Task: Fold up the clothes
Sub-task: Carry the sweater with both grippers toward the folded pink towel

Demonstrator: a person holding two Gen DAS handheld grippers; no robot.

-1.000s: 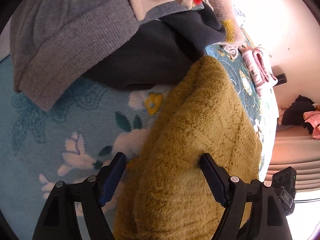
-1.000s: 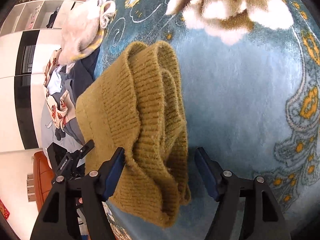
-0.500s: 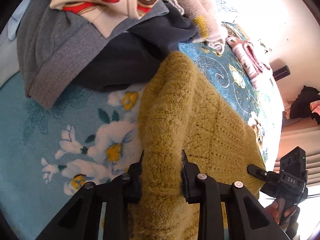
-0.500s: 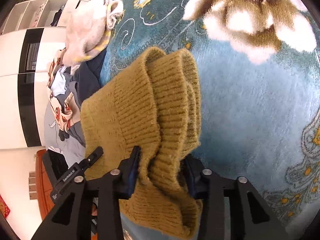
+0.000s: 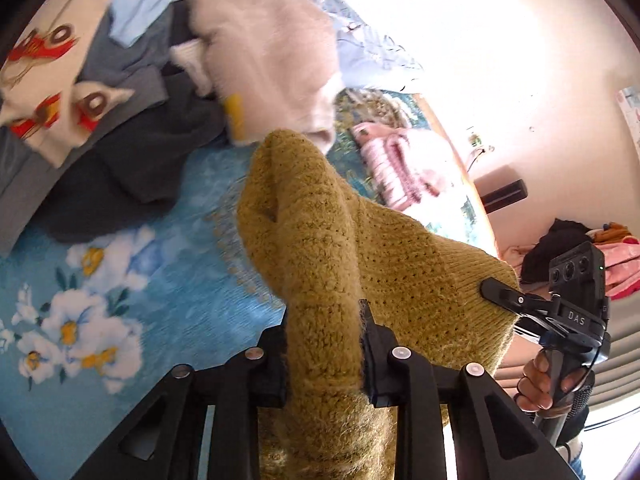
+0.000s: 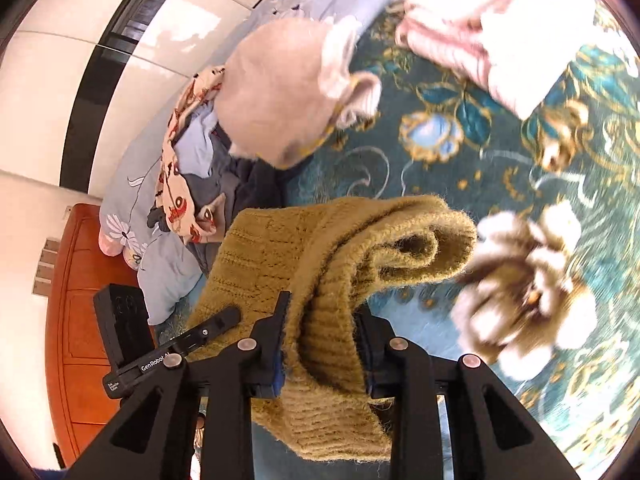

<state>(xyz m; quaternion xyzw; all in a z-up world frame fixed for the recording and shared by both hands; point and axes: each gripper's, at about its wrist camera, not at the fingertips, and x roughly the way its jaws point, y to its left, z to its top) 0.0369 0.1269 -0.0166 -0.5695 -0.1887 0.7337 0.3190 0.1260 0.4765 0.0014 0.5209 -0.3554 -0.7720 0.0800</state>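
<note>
Left gripper (image 5: 323, 344) clamped on a bunched fold of the mustard knit sweater (image 5: 320, 248), jaws pressed into the wool from both sides. Right gripper (image 6: 323, 344) likewise pinched shut on the ribbed hem of the same sweater (image 6: 320, 264), fabric spilling over and below the jaws. Sweater lifted off the floral bedspread (image 5: 132, 280), slung between the two tools, its far end curled into a loose roll in the right wrist view. Right hand (image 5: 540, 384) seen wrapped around its tool's handle at the lower right of the left wrist view.

Heaped toward the far left of the bedspread: a pile of unfolded clothes (image 5: 120, 92), dark grey and blue pieces under a cream garment printed in red. Pale fluffy sweater (image 5: 268, 52) resting on top of that pile, just beyond the held knit. Folded pink garment (image 5: 400, 168) lying near the far right edge of the bedspread, apart from the pile.

Bare patterned bedspread (image 6: 460, 168) showing between the held sweater and the pink garment, and more of it to the near left. White wardrobe (image 6: 72, 92) beyond the far side.
</note>
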